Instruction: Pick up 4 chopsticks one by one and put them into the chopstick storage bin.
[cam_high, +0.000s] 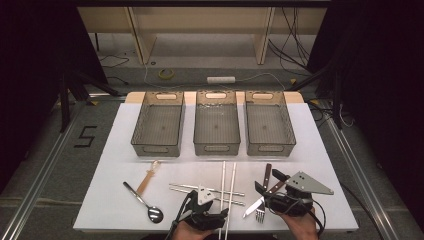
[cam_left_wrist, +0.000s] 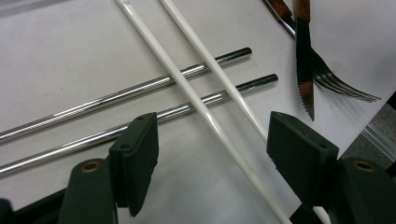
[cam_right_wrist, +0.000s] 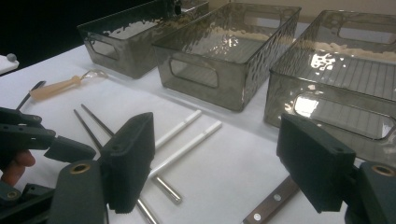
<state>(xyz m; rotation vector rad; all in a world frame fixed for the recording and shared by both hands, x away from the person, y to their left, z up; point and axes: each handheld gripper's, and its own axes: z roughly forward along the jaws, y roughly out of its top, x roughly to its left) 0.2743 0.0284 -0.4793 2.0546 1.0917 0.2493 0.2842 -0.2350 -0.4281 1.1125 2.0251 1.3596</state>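
The left gripper (cam_left_wrist: 208, 140) hangs low over the near edge of the table (cam_high: 320, 150) with its jaws spread wide, and the two white chopsticks (cam_left_wrist: 196, 93) run up between them. Neither pad touches a stick yet. Both white sticks lie crossed over the two metal chopsticks (cam_left_wrist: 140, 93), which run sideways beneath them. The right gripper (cam_right_wrist: 215, 158) sits toward the near right corner, jaws also apart and empty, above the wooden-handled knife (cam_high: 266, 176) and fork (cam_high: 260, 214), which cross each other.

Further out, a spoon (cam_high: 145, 202) and a pale wooden-handled utensil (cam_high: 148, 177) lie toward the near left. Three empty clear bins (cam_high: 216, 129) stand in a row along the far edge.

This looks like the start of sorting cutlery into the bins, at the approach to a first pick. The next move likely calls for the left gripper to drop, centre on one white stick and close on it alone. The two lie close together near the jaws, so it would be easy to pinch both or nudge the metal pair underneath.
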